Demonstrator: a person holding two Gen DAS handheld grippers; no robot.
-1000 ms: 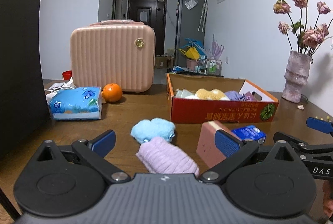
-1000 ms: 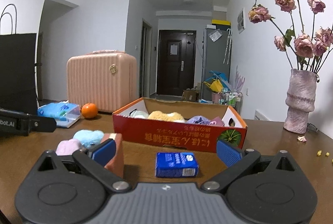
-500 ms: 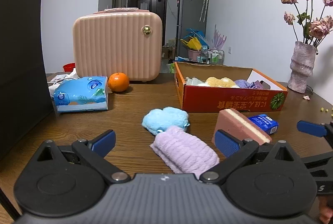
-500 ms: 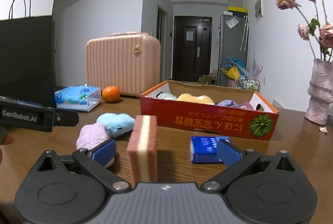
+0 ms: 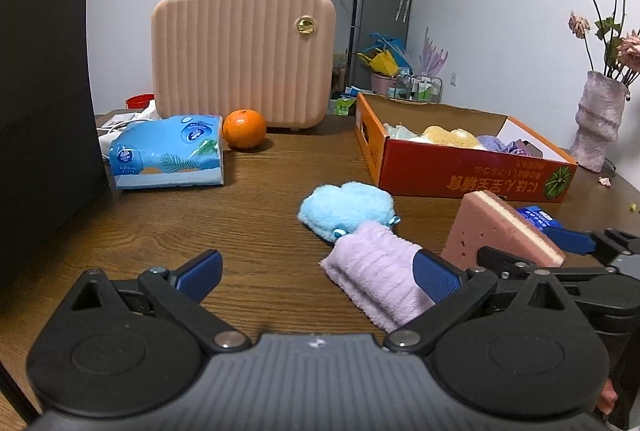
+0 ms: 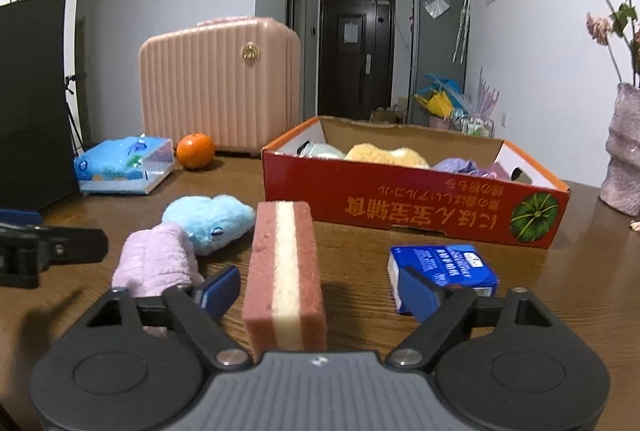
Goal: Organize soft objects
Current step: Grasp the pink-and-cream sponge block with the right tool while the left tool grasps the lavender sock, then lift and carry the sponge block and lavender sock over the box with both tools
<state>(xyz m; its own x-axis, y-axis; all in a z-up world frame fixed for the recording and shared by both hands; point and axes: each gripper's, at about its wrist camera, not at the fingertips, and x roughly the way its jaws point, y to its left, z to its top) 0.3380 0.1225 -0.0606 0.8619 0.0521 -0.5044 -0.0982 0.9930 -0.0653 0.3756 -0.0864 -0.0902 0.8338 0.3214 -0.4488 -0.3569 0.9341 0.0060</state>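
Between my right tool's [image 6: 320, 293] closing, not yet touching jaws stands the pink sponge [image 6: 285, 273]; my left tool [image 5: 318, 273] gapes beside the lilac towel [image 5: 378, 277].

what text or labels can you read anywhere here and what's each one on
"vinda": round logo on the blue tissue pack, small but legible.
Orange characters on the red cardboard box: printed upside down, not readable.
White print on the small blue carton: too blurred.
Nothing else is legible.

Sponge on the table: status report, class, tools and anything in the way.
Right tool closing around upright sponge, pads not touching. Left tool open, by purple towel. Blue packet beside right finger.
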